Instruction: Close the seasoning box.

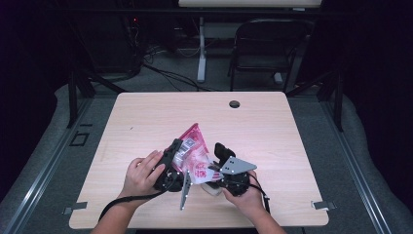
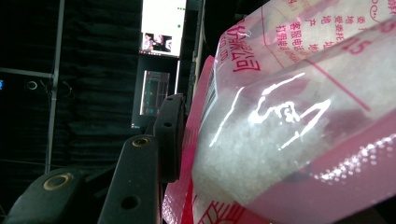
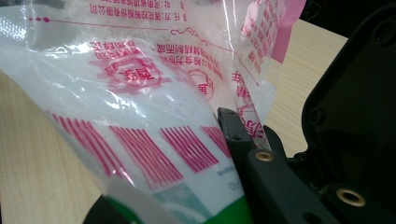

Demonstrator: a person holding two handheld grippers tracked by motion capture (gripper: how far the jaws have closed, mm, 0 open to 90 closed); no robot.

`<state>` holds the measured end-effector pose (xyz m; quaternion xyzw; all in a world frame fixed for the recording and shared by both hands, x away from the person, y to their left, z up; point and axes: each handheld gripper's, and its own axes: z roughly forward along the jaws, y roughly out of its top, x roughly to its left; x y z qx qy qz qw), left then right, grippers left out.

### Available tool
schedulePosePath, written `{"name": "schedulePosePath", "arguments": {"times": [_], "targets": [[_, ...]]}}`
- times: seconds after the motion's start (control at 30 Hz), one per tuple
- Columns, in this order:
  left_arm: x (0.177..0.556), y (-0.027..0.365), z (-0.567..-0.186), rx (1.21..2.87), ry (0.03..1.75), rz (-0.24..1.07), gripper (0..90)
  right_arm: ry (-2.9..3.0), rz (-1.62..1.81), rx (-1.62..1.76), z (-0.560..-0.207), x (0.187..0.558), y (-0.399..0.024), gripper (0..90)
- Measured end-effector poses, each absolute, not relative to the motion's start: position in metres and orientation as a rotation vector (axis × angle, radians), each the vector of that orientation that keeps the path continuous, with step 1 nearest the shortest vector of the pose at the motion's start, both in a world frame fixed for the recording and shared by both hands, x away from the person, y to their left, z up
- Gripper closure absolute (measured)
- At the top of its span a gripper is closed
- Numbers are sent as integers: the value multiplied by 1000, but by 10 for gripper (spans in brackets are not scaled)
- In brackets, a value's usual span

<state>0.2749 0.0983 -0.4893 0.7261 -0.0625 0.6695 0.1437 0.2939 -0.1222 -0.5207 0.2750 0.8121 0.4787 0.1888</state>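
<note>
A clear and pink plastic bag (image 1: pixel 193 148) of white granules is held above the wooden table (image 1: pixel 272 131) near its front middle. My left gripper (image 1: pixel 176 150) is shut on the bag's left side. In the left gripper view one of its fingers (image 2: pixel 169 133) presses flat against the bulging bag (image 2: pixel 289 116), and the other jaw is hidden behind it. My right gripper (image 1: pixel 214 165) is shut on the bag's lower right corner. In the right gripper view one of its fingers (image 3: pixel 233 133) pinches the printed film (image 3: pixel 154 93) with red stripes and a green band.
A round cable hole (image 1: pixel 234 104) sits near the table's far edge. Beyond the table stand a dark folding chair (image 1: pixel 265 48) and a white desk leg (image 1: pixel 201 53). Black cables trail from both grippers toward the front edge.
</note>
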Motion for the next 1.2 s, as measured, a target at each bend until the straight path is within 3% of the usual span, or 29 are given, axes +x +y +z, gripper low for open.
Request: {"name": "schedulePosePath", "arguments": {"times": [1.2], "targets": [[275, 99, -488, 2084, -171, 1927, 628, 2277, 1352, 771, -520, 293, -122, 877]]}}
